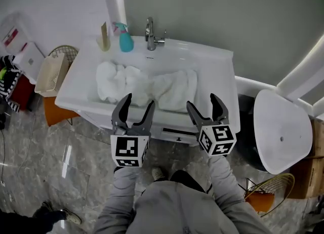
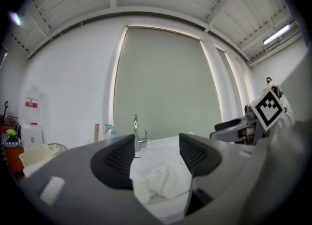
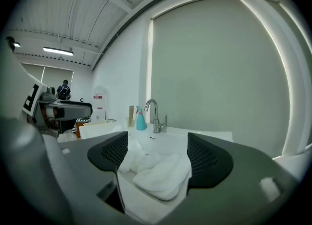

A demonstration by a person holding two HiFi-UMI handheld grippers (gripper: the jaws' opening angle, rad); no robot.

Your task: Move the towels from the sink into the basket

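Observation:
White towels [image 1: 147, 86] lie crumpled in a heap in the white sink [image 1: 202, 58]. A cream plastic basket [image 1: 50, 73] stands to the left of the sink. My left gripper [image 1: 138, 101] hovers at the sink's front edge, open and empty, short of the towels. My right gripper [image 1: 201, 101] hangs beside it, also open and empty. The left gripper view looks between the open left gripper [image 2: 156, 156] at the towels [image 2: 163, 180] ahead. In the right gripper view the towels [image 3: 156, 170] lie just beyond the open right gripper [image 3: 158, 156].
A chrome faucet [image 1: 150, 34], a teal spray bottle [image 1: 124, 38] and a tan holder [image 1: 104, 36] stand on the sink's back rim. A white curved seat [image 1: 281, 129] and a gold wire basket [image 1: 273, 190] are at the right. Marble floor lies below.

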